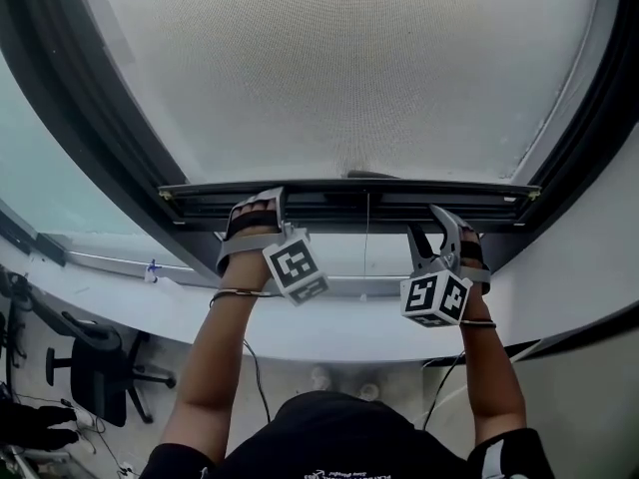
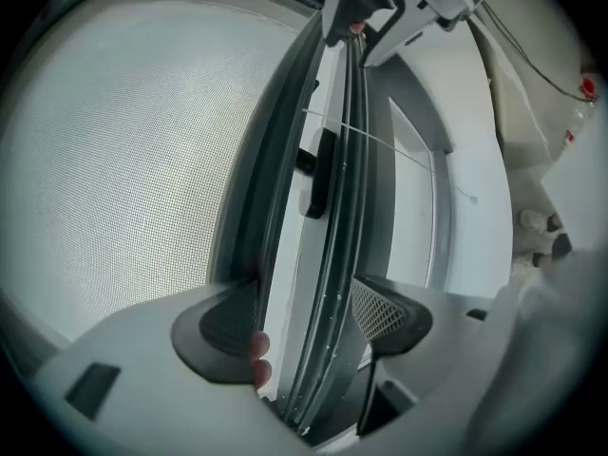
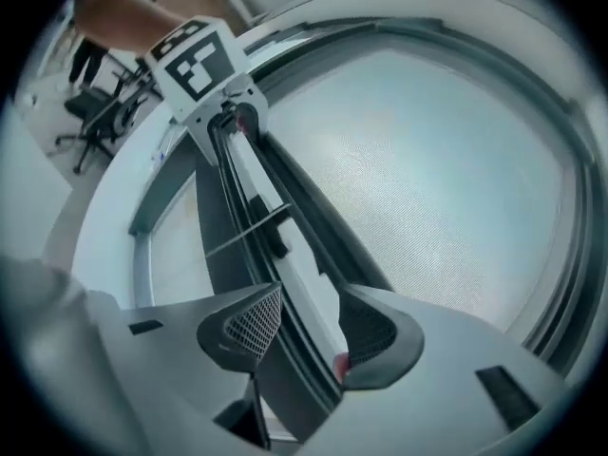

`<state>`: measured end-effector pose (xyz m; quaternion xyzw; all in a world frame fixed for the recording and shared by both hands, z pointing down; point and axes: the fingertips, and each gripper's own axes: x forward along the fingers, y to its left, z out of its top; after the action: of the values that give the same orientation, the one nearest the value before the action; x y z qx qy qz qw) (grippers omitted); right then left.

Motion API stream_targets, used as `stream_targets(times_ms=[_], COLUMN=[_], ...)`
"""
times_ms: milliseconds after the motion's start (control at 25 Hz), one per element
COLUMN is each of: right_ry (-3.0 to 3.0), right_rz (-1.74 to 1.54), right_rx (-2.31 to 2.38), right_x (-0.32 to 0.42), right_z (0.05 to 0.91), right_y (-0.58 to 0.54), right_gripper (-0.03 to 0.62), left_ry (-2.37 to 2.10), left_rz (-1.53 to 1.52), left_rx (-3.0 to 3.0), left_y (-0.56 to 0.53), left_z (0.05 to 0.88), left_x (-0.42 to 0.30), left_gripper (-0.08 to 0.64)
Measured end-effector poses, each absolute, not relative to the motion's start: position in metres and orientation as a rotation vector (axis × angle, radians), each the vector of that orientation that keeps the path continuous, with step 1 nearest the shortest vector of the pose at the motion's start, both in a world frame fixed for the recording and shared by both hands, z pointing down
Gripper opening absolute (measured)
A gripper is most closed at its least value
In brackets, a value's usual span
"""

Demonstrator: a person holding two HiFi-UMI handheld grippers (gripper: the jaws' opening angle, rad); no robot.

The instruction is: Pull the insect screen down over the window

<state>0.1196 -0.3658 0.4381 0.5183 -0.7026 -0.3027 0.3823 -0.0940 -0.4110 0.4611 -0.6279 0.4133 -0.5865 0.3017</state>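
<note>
Step in hand: seating both grips on the dark, slim metal pull bar (image 1: 349,200) at the foot of the pale woven-mesh insect screen (image 1: 349,68), ahead of the downward pull.

Finding: my left gripper (image 2: 304,321) is clamped across the bar, left of the bar's middle. Its pads (image 2: 223,326) appear to lie against both faces. My right gripper (image 3: 309,326) stands right of the bar's middle with its fingers (image 3: 252,326) apart. The bar runs between them and, as far as I can judge, is not yet pressed.

Recommendation: close the right side squarely on the bar before any load. Keep both grips level and equally far from the bar's middle, so the bar does not skew in its side tracks. Then draw straight down.

The thin pale pull cord (image 1: 366,238) hangs below the bar's middle, between my grippers and touching neither. The mesh spreads above the bar.
</note>
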Motion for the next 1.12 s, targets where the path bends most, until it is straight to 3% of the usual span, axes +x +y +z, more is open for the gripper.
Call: stream_targets(times_ms=[520,600,1120], right_ry=[-1.487,-1.448,-1.451], right_rz=[-0.918,-0.929,-0.79], right_rx=[1.115,1.098,0.887], right_x=[0.156,0.16,0.163], right_z=[0.441,0.44,0.455], right_y=[-0.383,-0.384,-0.386], right_gripper=[0.198,0.225,0.253], left_ry=[1.086,1.085,0.987], left_rz=[-1.528,-1.521,-1.541], left_rx=[-1.673,-1.673,-1.608], left_y=[-0.411,-0.412,-0.407], left_z=[0.461,0.461,0.467], left_x=[-0.093,-0.092,-0.095], left_gripper=[0.313,0.313,0.313])
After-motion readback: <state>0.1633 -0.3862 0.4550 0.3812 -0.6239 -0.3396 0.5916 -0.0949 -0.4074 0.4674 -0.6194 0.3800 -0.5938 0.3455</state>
